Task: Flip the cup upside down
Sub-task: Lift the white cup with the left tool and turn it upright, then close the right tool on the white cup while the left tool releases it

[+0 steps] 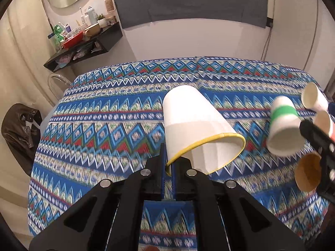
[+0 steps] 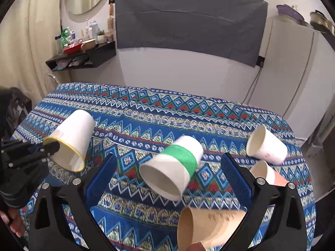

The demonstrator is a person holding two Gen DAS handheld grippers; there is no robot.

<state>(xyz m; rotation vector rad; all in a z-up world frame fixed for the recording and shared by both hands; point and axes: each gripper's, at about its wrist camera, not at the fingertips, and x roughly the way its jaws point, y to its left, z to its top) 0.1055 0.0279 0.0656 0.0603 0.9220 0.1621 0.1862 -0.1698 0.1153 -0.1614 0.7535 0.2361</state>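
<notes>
The brown cup (image 2: 207, 228) near my right gripper (image 2: 167, 179) is cut off by the lower edge. My left gripper (image 1: 168, 165) has its jaws clamped on the yellow rim of the white cup (image 1: 196, 125), held tilted above the table (image 1: 100, 129), mouth toward me. My right jaws stand wide apart around the blurred green-banded cup (image 2: 173, 167).

The left gripper (image 2: 54, 146) pinches the rim of the yellow-rimmed cup (image 2: 70, 141), tilted above the table (image 2: 146, 113). The right gripper (image 2: 167, 175), jaws wide apart, frames the green-banded cup (image 2: 173, 167).
</notes>
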